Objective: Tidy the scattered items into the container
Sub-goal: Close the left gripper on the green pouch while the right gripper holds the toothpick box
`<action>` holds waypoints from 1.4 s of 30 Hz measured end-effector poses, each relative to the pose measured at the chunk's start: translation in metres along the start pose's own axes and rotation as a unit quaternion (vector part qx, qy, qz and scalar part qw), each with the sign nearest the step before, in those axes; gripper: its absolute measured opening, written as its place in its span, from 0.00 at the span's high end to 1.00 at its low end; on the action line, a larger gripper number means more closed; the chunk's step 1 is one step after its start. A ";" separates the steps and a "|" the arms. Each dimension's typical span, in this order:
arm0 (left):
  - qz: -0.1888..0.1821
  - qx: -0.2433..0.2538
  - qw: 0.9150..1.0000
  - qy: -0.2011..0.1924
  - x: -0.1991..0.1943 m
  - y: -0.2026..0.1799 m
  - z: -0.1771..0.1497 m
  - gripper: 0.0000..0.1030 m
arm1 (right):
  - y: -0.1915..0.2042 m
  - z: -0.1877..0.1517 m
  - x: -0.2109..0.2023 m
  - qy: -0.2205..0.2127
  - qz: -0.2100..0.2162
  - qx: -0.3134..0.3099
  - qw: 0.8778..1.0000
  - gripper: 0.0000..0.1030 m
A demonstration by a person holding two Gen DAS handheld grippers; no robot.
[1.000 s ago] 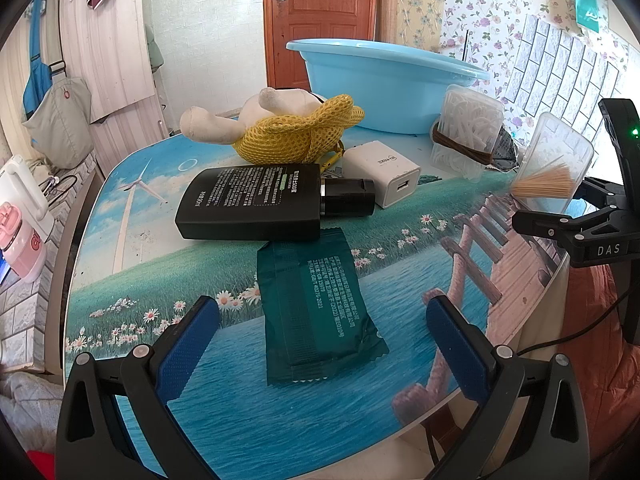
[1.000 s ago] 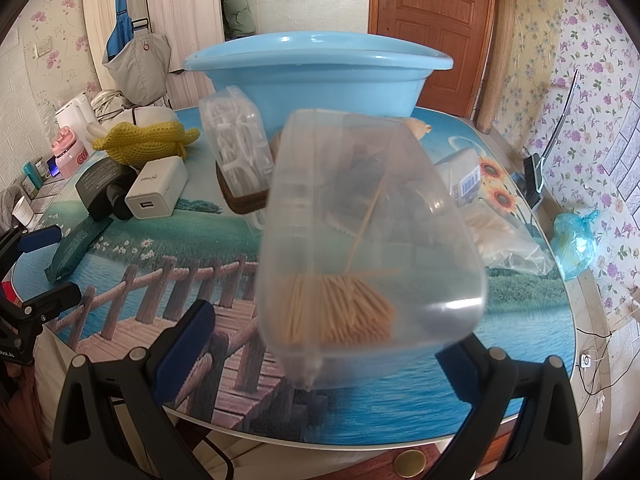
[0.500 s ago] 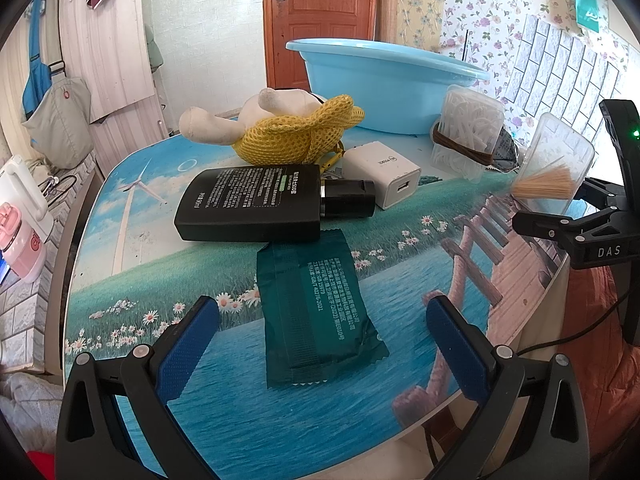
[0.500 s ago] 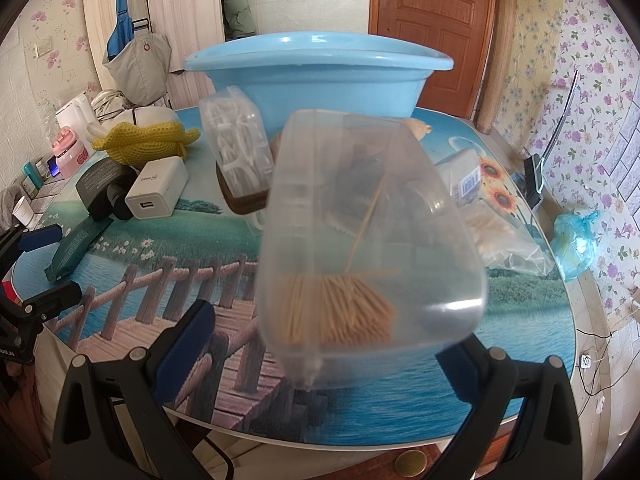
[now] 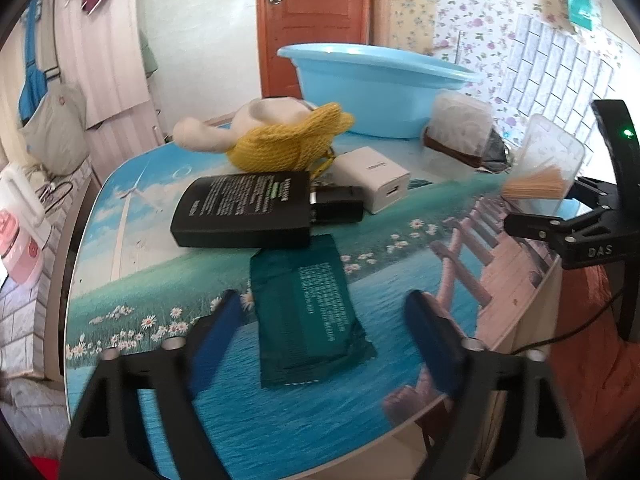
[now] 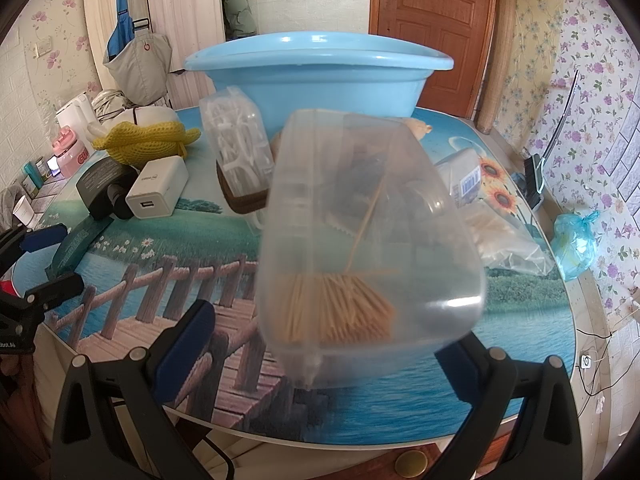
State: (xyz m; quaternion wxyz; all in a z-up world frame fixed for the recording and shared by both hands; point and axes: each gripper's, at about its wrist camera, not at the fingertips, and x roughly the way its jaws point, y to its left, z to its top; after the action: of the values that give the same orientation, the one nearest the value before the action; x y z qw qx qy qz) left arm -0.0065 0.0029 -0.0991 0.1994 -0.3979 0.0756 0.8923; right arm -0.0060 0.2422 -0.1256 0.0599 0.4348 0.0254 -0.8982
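Observation:
A dark green packet (image 5: 308, 312) lies flat on the picture-printed table (image 5: 400, 272), just ahead of my left gripper (image 5: 324, 336), whose open blue fingers (image 5: 216, 332) straddle its near end. The light blue basin (image 6: 316, 76) stands at the back of the table. A clear box of toothpicks (image 6: 372, 248) stands tilted between the wide-apart fingers of my right gripper (image 6: 324, 348), with a gap on its left side. The left wrist view shows that box (image 5: 554, 156) by the right gripper (image 5: 560, 216) at the table's right edge.
Behind the packet lie a black power bank (image 5: 248, 208), a white charger (image 5: 372, 178), a yellow knitted piece over a plush toy (image 5: 288, 144) and a clear box of white picks (image 6: 236, 148). A plastic bag (image 6: 504, 240) lies at the right. The table edge runs close below both grippers.
The left gripper's fingers have drawn closer together around the green packet and its view is blurred by motion. The right gripper and the toothpick box have not moved.

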 end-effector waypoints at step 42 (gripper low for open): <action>-0.001 -0.042 0.998 -0.048 -0.040 0.015 0.023 0.56 | 0.017 0.017 -0.060 -0.060 0.049 -0.009 0.997 0.69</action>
State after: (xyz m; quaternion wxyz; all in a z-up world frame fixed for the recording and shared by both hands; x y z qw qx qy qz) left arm -0.0041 -0.0159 -0.0542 0.1870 -0.3631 0.0277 0.9124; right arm 0.0198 0.2287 -0.0677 0.1087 0.3807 0.0083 -0.9183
